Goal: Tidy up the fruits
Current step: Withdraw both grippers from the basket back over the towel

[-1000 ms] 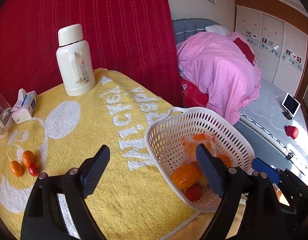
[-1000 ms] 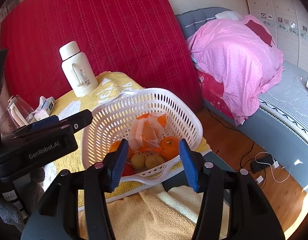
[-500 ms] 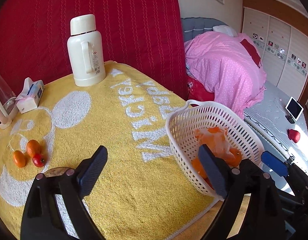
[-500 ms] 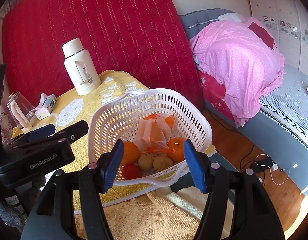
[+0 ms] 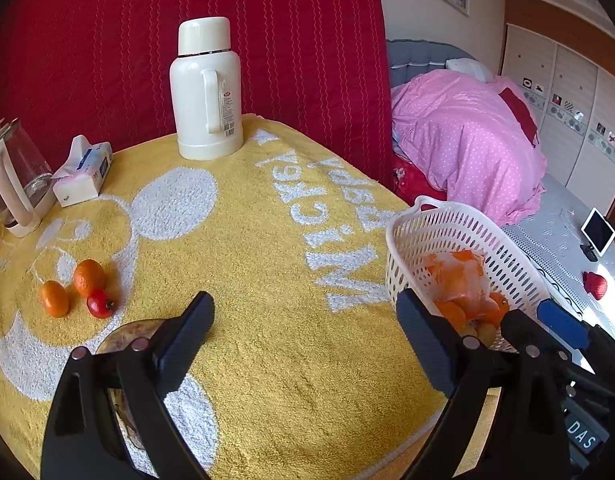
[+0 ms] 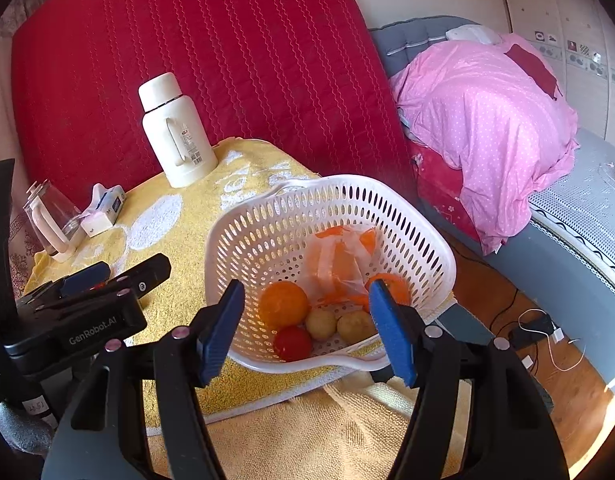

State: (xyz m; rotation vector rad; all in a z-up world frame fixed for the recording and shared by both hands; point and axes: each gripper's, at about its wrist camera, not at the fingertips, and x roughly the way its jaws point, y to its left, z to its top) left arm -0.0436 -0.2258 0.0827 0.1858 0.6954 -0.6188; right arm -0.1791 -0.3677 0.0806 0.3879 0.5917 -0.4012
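Note:
Two oranges [image 5: 89,276] [image 5: 53,304] and a small tomato [image 5: 100,306] lie together on the yellow towel [image 5: 267,280] at the left. My left gripper [image 5: 303,336] hovers open and empty over the towel, to their right. The white basket [image 6: 267,216] stands at the table's right end. It holds an orange [image 6: 283,304], a tomato [image 6: 293,342], two yellowish round fruits [image 6: 321,323] and a plastic bag [image 6: 339,264] with orange pieces. My right gripper [image 6: 307,332] straddles the basket's near rim. Its jaws are opening and the pads press on nothing.
A white thermos [image 5: 205,88], a tissue pack [image 5: 83,176] and a glass kettle [image 5: 15,184] stand along the back and left of the table. A brown round dish [image 5: 119,340] lies under my left finger. A bed with a pink quilt [image 5: 467,140] is beyond the basket.
My left gripper has swung left, away from the basket and toward the loose fruit. The right gripper's jaws have widened, and the basket sits a little lower and nearer in its view.

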